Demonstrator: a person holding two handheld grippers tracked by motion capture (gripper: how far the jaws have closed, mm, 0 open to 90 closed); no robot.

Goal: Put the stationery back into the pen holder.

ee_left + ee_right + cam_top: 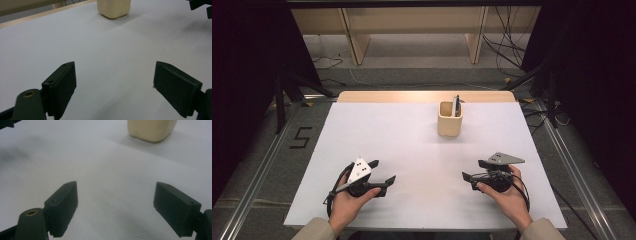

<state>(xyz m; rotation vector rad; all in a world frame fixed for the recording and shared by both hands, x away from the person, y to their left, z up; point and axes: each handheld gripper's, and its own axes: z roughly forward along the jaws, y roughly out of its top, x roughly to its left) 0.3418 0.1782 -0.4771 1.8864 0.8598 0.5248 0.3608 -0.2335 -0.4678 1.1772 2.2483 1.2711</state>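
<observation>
A cream pen cup (449, 118) stands upright at the back of the white table, right of centre, with a dark pen (456, 105) sticking out of it. Its base appears far ahead in the left gripper view (114, 9) and the right gripper view (150, 129). My left gripper (382, 171) rests near the front left, held by a hand, jaws wide apart and empty. My right gripper (473, 170) sits at the front right in the other hand, also open with nothing between its jaws. Both point inward toward the table's middle.
The white table top (412, 150) has a wooden strip along its far edge. Beyond it stands a wooden shelf frame (412, 30) with cables on the floor. Dark tripod legs (282, 95) flank the table on both sides.
</observation>
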